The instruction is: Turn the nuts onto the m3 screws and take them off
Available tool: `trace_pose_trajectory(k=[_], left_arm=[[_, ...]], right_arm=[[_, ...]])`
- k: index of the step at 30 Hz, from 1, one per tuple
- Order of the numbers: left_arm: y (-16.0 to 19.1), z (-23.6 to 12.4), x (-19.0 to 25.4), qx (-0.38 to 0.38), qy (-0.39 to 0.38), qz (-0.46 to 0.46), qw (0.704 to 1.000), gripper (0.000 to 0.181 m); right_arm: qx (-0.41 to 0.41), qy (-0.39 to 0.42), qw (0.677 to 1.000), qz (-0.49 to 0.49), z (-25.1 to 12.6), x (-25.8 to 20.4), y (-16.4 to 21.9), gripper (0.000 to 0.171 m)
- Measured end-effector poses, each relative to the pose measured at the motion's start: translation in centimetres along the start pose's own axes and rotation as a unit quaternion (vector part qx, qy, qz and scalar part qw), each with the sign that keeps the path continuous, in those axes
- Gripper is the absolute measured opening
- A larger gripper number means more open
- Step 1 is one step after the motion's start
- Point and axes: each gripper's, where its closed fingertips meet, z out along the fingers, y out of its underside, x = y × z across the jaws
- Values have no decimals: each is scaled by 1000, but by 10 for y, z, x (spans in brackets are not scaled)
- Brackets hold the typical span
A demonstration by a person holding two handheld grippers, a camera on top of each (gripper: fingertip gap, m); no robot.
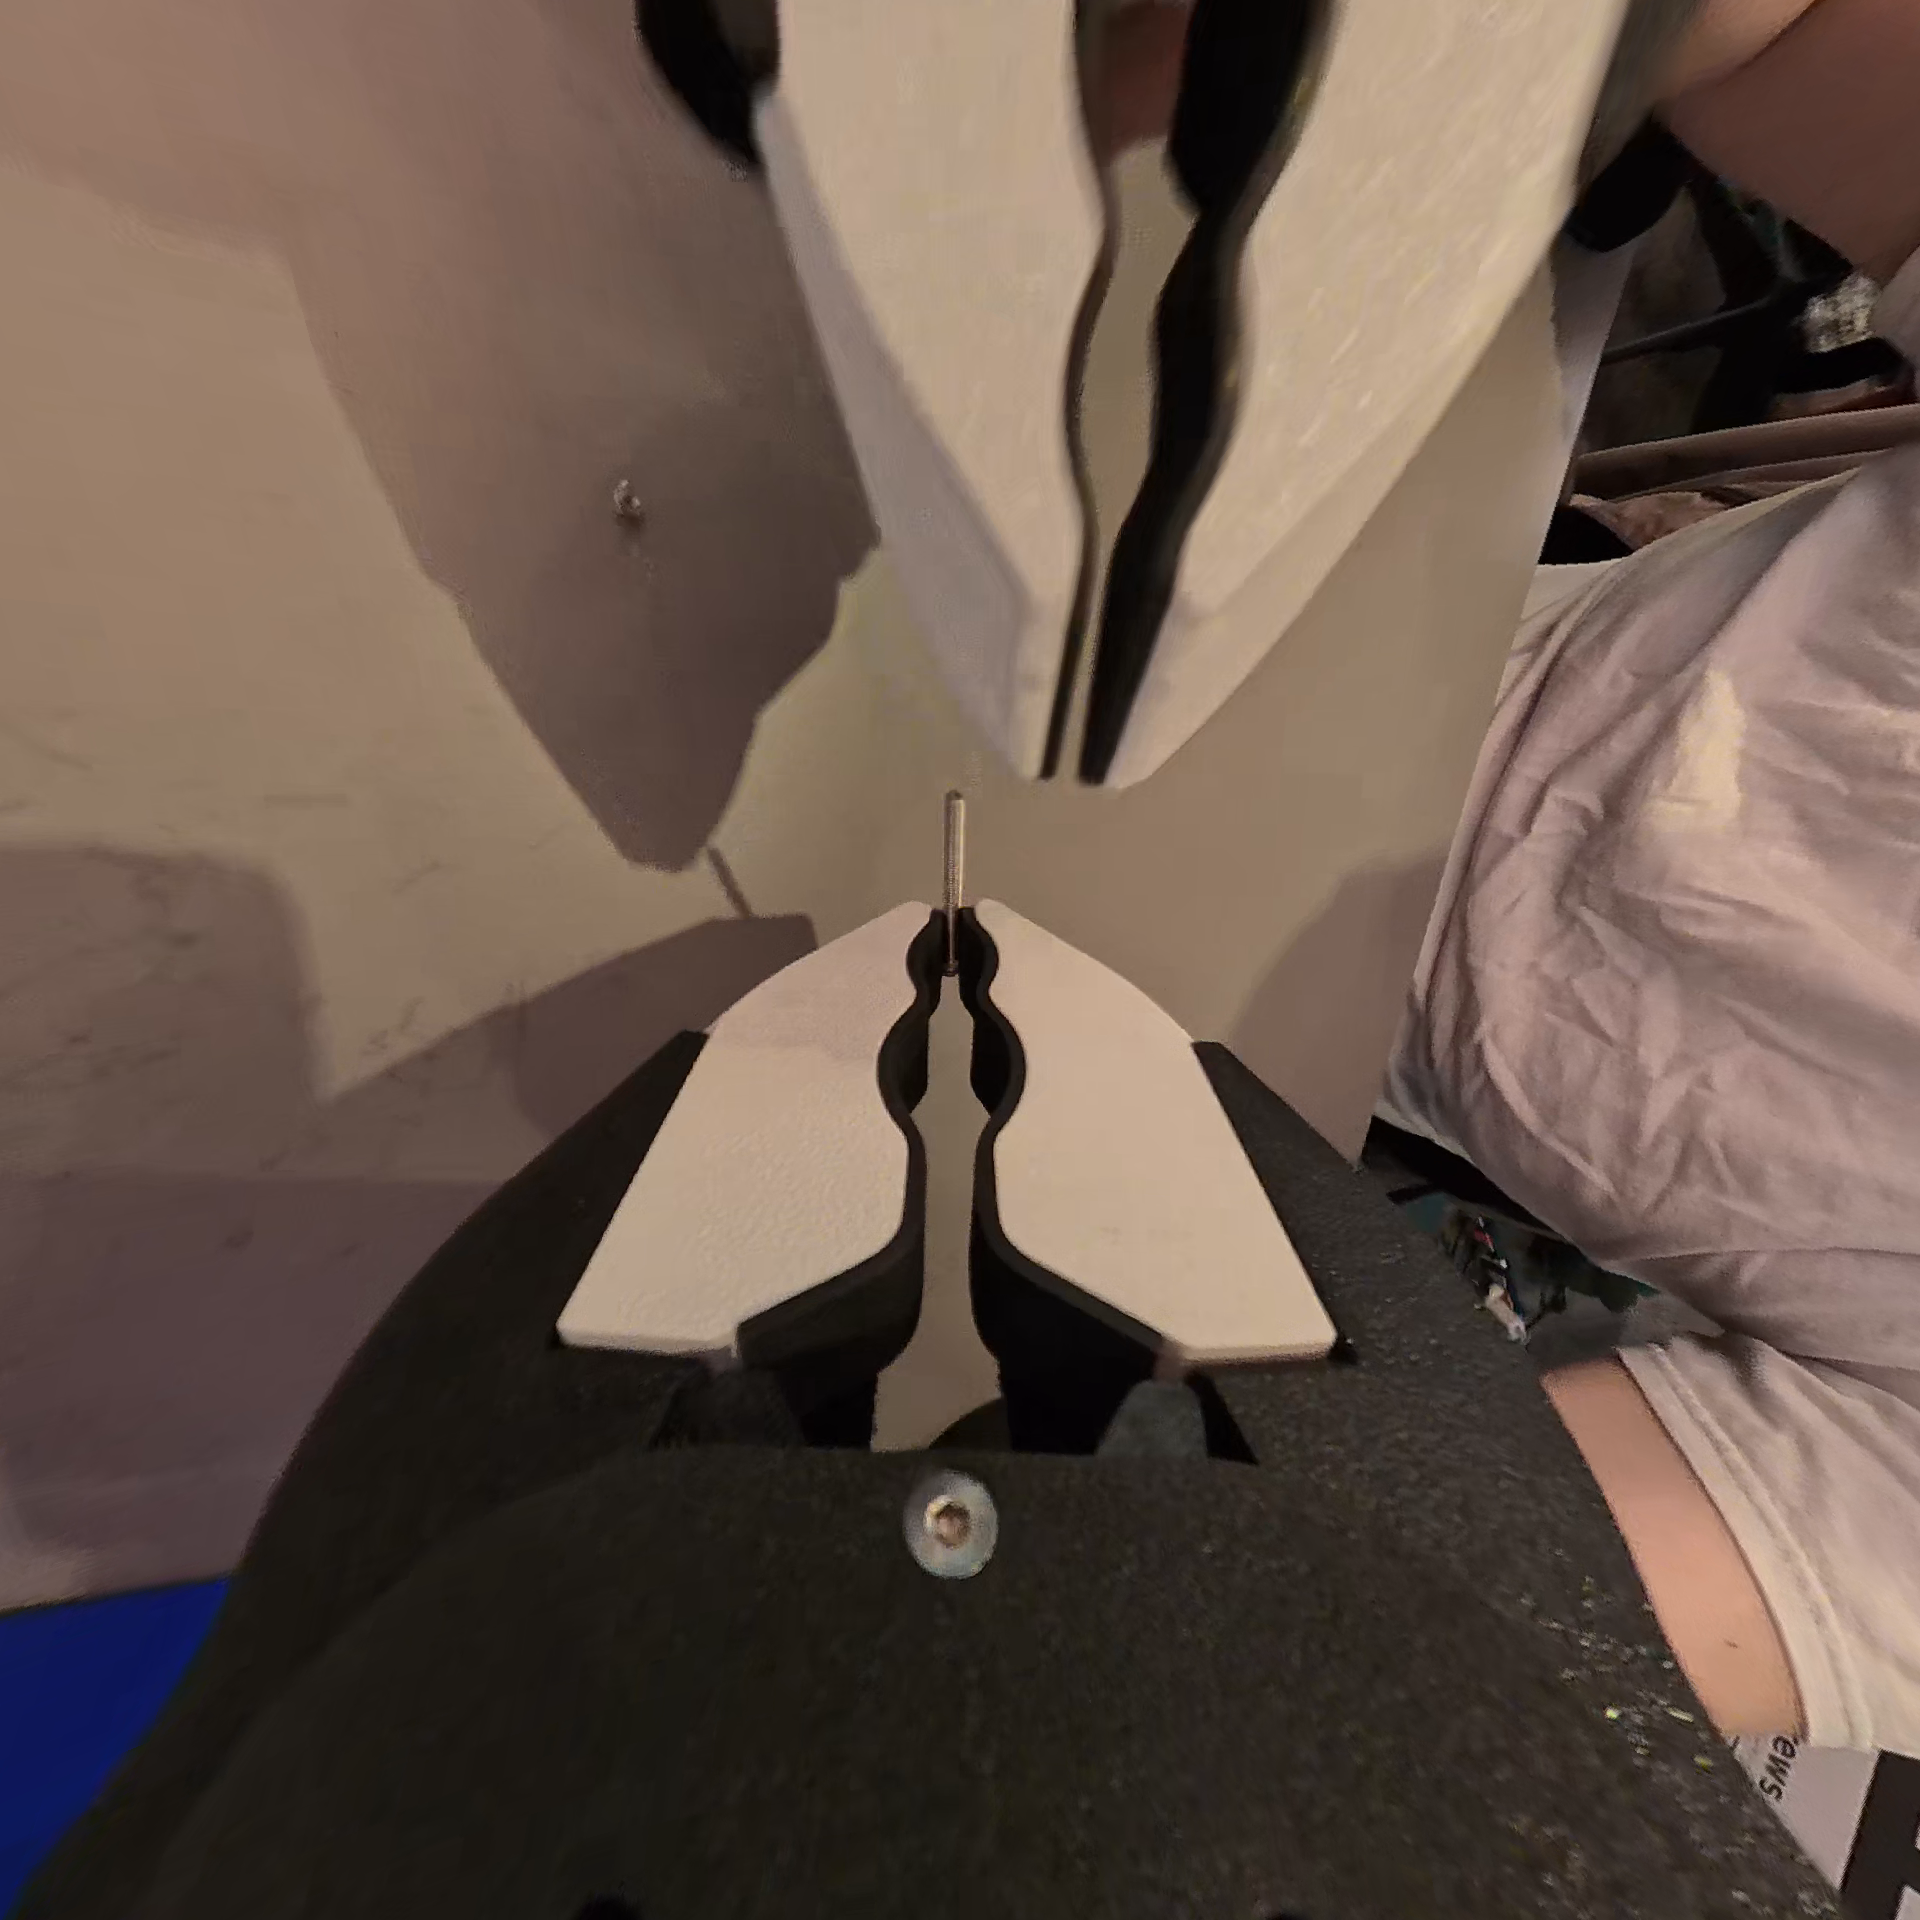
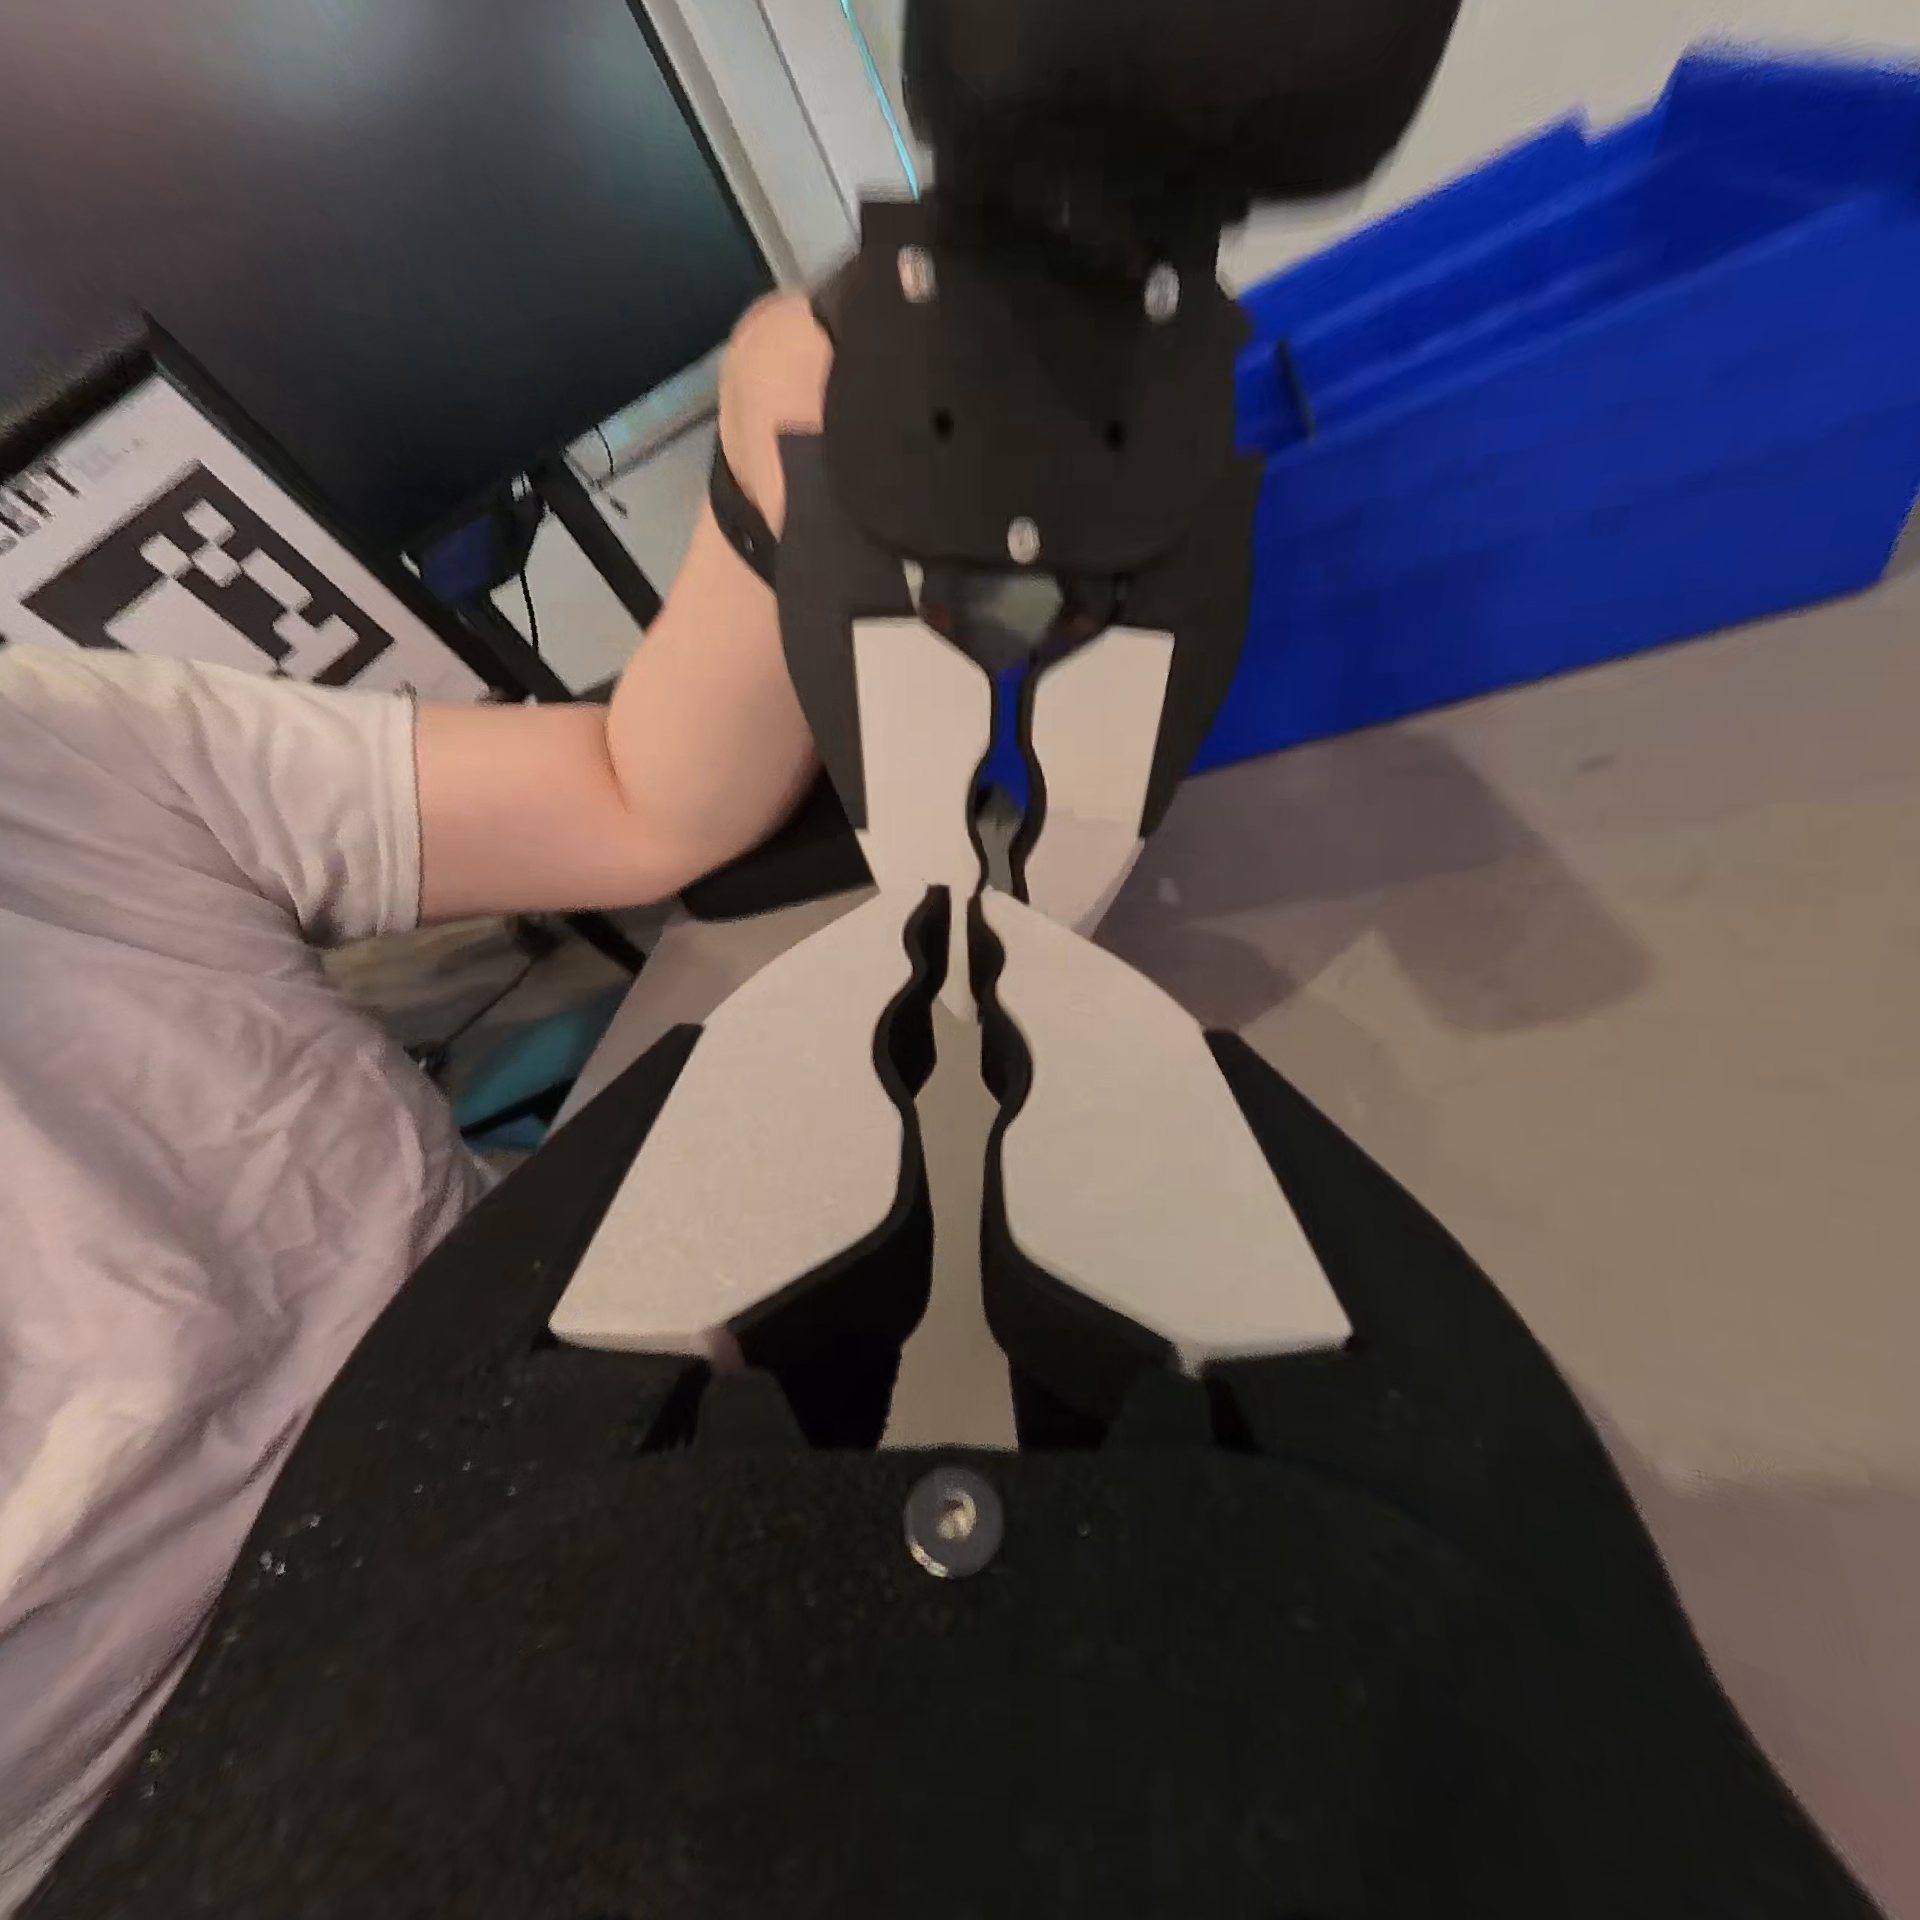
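Note:
In the left wrist view my left gripper point(image 1: 953, 920) is shut on a thin steel screw point(image 1: 953, 852) that stands up out of its tips. My right gripper point(image 1: 1070, 774) comes down from above, with its tips just above and right of the screw's end. In the right wrist view my right gripper point(image 2: 958, 902) is closed to a narrow slit, and no nut shows between the tips. The left gripper point(image 2: 1003, 862) points at it tip to tip; the screw is hidden there. A loose nut point(image 1: 627, 504) lies on the pale table point(image 1: 208, 623) at the left.
A blue bin point(image 2: 1558, 416) stands behind the left gripper. A dark monitor point(image 2: 416, 260) and a black-and-white marker board point(image 2: 208, 582) are at the left. The person's arm point(image 2: 623, 790) and white shirt point(image 1: 1662, 935) are close by. About 6 centimetres separates my left fingertips from my right.

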Motion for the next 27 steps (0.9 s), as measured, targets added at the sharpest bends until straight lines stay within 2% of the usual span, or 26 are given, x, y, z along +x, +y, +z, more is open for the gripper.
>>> trace_pose_trajectory(k=[2,4,5,7,9,11,15,17,20,23,25,27], left_arm=[[0,-1,-1,3,1,0,1000,2],[-3,-5,0,15,2,-1,1000,2],[-4,-9,0,23,-2,0,1000,2],[-9,-17,1,44,-8,4,999,2],[-16,-25,5,69,-15,15,997,2],[-27,-33,11,101,-14,25,994,2],[-48,-50,21,171,-18,43,984,2],[-56,-63,24,207,-30,51,977,2],[-63,-83,29,250,-57,68,964,2],[-70,-99,39,288,-71,84,951,2],[-70,-104,46,294,-73,91,949,2],[-73,-109,49,305,-87,103,943,2]], right_arm=[[14,40,999,-9,-10,10,-8,1],[-32,151,988,-18,-28,41,0,2],[-73,219,973,-29,-41,59,7,3],[-186,345,919,-41,-75,85,26,1],[-299,398,866,-42,-101,89,45,0],[-341,408,846,-43,-107,87,53,0],[-336,367,867,-6,-99,81,62,0],[-347,379,858,18,-110,86,68,2],[-340,440,830,34,-129,103,70,1],[-353,437,827,42,-130,104,76,5],[-376,426,822,23,-128,102,79,10],[-389,414,821,-50,-121,97,68,13]])
